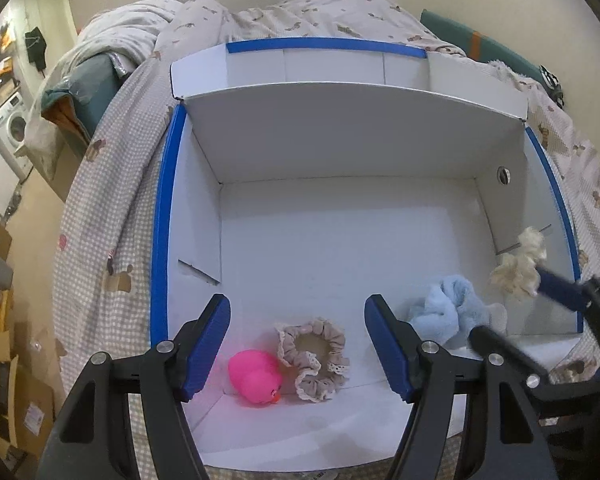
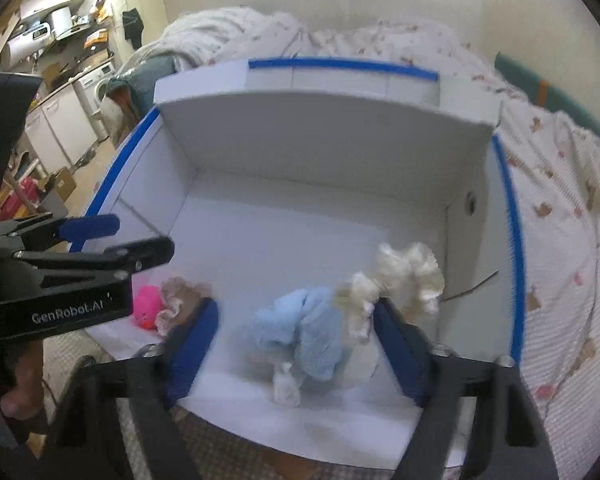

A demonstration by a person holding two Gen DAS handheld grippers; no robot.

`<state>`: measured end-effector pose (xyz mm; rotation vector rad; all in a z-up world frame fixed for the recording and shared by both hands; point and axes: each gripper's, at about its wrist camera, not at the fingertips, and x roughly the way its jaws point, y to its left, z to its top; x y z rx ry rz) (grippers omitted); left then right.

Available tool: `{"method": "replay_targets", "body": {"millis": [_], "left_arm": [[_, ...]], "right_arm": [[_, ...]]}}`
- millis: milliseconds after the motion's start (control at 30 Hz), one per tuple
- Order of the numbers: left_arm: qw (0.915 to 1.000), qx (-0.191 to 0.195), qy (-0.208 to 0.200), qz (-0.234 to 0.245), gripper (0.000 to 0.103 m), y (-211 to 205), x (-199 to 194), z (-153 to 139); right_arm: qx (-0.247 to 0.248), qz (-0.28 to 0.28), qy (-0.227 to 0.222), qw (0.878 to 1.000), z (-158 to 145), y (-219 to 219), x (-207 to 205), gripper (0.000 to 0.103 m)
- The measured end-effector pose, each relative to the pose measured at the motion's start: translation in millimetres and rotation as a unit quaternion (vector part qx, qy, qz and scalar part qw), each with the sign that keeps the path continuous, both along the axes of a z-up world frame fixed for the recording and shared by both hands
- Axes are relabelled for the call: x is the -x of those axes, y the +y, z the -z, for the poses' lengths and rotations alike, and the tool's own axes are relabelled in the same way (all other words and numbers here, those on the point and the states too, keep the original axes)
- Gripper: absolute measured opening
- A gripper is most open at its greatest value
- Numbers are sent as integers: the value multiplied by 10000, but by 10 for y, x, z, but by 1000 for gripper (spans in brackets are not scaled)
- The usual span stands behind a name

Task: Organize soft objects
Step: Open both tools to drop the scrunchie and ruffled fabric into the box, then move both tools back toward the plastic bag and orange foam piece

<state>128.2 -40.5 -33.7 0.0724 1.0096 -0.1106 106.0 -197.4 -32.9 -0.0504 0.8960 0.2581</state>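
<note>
Left wrist view: the left tongs (image 1: 298, 344) are standing apart and empty over the pink duck (image 1: 255, 376) and beige scrunchie (image 1: 312, 354) in the white box (image 1: 340, 140); right wrist view: the right tongs (image 2: 296, 344) are gaping around the blue cloth (image 2: 304, 332), the cream scrunchie (image 2: 410, 276) just beyond their right finger, so the placing step appears done and withdrawal should follow.

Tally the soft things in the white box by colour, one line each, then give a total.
Pink: 1, the rubber duck
Beige: 1, the lace-trimmed scrunchie
Light blue: 1, the fluffy cloth
Cream: 1, the frilly scrunchie
Total: 4, all in the white box
</note>
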Motion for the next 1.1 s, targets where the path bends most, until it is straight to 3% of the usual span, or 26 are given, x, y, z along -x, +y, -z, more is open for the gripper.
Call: {"method": "replay_targets", "body": {"millis": [633, 933, 1100], "left_arm": [[9999, 48, 114, 11, 67, 42, 26, 4], [10000, 33, -57, 44, 67, 114, 162, -280], [9998, 132, -103, -65, 67, 229, 303, -430]], "right_arm": [[-402, 256, 73, 9988, -79, -183, -44, 84], [-487, 424, -120, 9978, -212, -277, 126, 84], [-491, 354, -440, 9972, -391, -300, 379, 84]]}}
